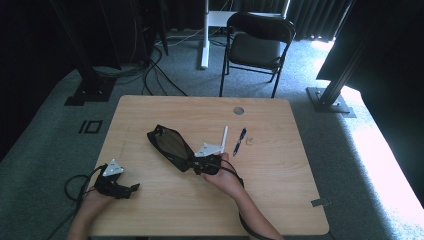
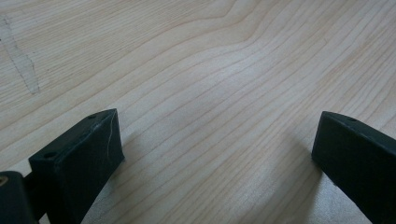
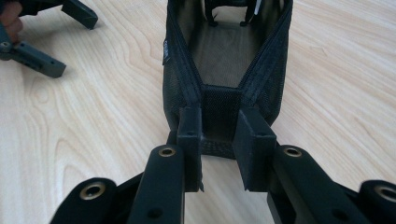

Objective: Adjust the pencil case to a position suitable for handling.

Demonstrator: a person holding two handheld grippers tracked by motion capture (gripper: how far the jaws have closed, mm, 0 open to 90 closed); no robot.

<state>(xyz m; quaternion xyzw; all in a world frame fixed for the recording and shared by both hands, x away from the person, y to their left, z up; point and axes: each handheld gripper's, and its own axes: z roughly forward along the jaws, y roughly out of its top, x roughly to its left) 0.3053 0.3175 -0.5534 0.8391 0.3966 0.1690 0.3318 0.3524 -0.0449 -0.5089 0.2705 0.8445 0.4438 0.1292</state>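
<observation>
At the left edge of the wooden table (image 1: 150, 210), the left gripper (image 1: 131, 190) is held low over bare wood by the person's left hand (image 1: 92, 202), its jaws spread wide with nothing between them, as is seen in the left gripper view, where only grained tabletop lies in the gap. Near the middle of the table a black mesh pouch (image 1: 170, 145) is laid open, its zipped mouth gaping upward. Its near end is pinched by the right gripper (image 1: 192, 165), whose jaws are closed tightly on the fabric end of the pouch (image 3: 222, 116). Just to the right of the pouch, a white pen (image 1: 223, 140), a dark blue pen (image 1: 240, 141) and a small pale eraser (image 1: 250, 141) are lying side by side, apart from one another.
</observation>
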